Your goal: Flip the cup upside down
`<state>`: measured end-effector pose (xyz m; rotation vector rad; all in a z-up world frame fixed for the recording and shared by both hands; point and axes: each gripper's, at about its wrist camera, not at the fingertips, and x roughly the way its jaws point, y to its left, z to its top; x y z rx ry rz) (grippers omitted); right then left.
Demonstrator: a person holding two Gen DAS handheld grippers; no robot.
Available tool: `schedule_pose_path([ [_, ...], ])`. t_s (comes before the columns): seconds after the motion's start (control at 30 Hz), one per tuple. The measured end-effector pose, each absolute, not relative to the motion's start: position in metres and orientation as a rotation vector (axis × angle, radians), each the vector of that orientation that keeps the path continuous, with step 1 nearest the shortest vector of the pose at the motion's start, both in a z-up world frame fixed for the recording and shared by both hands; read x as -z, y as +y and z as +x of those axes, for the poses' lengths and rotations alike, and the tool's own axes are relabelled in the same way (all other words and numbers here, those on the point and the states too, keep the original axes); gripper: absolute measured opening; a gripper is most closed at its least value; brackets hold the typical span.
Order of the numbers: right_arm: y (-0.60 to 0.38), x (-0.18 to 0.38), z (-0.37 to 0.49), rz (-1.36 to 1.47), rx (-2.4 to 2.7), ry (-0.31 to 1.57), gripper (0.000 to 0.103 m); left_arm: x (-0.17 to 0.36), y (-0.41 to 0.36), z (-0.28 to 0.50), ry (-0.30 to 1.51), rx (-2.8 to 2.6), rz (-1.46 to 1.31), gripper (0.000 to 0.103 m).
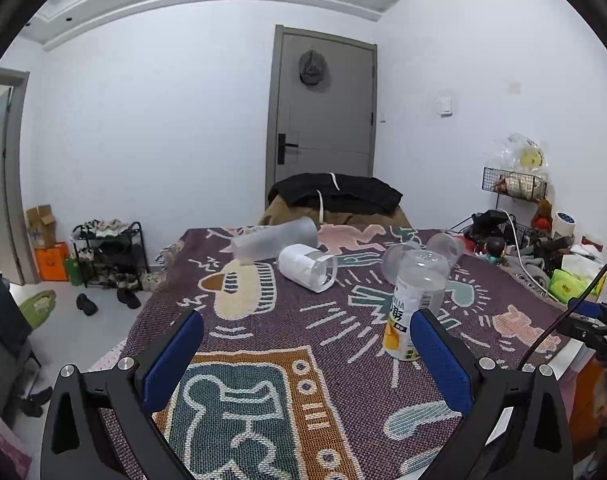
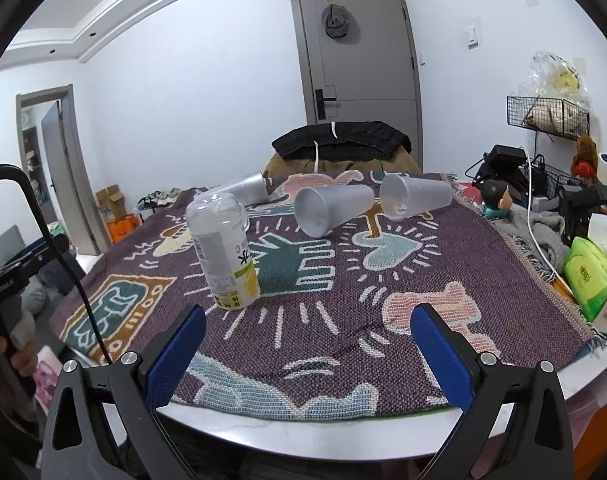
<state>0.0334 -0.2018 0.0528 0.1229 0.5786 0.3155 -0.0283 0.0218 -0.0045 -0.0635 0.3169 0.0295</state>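
Note:
A clear labelled cup (image 1: 417, 304) stands upside down on the patterned cloth; it also shows in the right wrist view (image 2: 223, 250). Several translucent cups lie on their sides behind it: a white-sleeved one (image 1: 307, 267), a frosted one (image 1: 274, 243), and two more in the right wrist view (image 2: 333, 208) (image 2: 415, 196). My left gripper (image 1: 306, 328) is open and empty, just left of and in front of the upside-down cup. My right gripper (image 2: 308, 322) is open and empty near the table's front edge, to the right of that cup.
The patterned cloth (image 2: 343, 280) covers a white table (image 2: 303, 432). A chair with dark clothes (image 2: 343, 144) stands behind it. Tissue packs (image 2: 591, 276), cables, a figurine (image 2: 497, 198) and a wire rack crowd the right side. A shoe rack (image 1: 107, 254) stands on the floor at left.

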Motion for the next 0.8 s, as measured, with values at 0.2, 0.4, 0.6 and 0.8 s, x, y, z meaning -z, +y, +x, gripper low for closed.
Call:
schedule_pose_path([
  [0.2,-0.2011,-0.0531,0.034,0.121,-0.314,0.576,0.103,0.0037,0.0242,-0.0271,0.313,-0.034,-0.067,0.103],
  [0.4,-0.2045,-0.0522,0.0365,0.135,-0.307,0.584,0.103,0.0037,0.0255,-0.0274,0.314,-0.032,-0.067,0.103],
  [0.6,-0.2042,-0.0515,0.0373,0.136,-0.306,0.588,0.103,0.0032,0.0246,-0.0277,0.314,-0.027,-0.062,0.103],
  [0.8,-0.2036,-0.0498,0.0381,0.136,-0.304,0.594,0.103,0.0029,0.0249,-0.0277,0.314,-0.029,-0.063,0.103],
])
